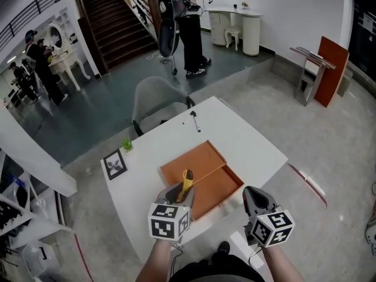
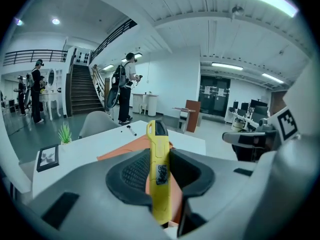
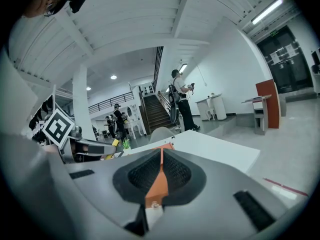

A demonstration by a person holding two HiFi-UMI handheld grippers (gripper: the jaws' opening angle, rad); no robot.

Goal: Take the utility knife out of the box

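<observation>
My left gripper point(image 1: 180, 191) is shut on a yellow utility knife point(image 1: 187, 183), which it holds above the near left edge of the open orange box point(image 1: 202, 162). In the left gripper view the knife point(image 2: 159, 169) stands upright between the dark pads point(image 2: 134, 173), and its tip rises above them. My right gripper point(image 1: 251, 195) hovers at the box's near right corner. Its jaws point(image 3: 160, 159) are shut to a thin slit that holds nothing, and orange box shows through it.
The box lies on a white table point(image 1: 247, 143) with a black pen point(image 1: 195, 122), a small picture frame point(image 1: 114, 164) and a tiny green plant point(image 1: 127, 144). A grey chair point(image 1: 157, 101) stands at the table's far side. People stand further back, near the staircase point(image 1: 114, 25).
</observation>
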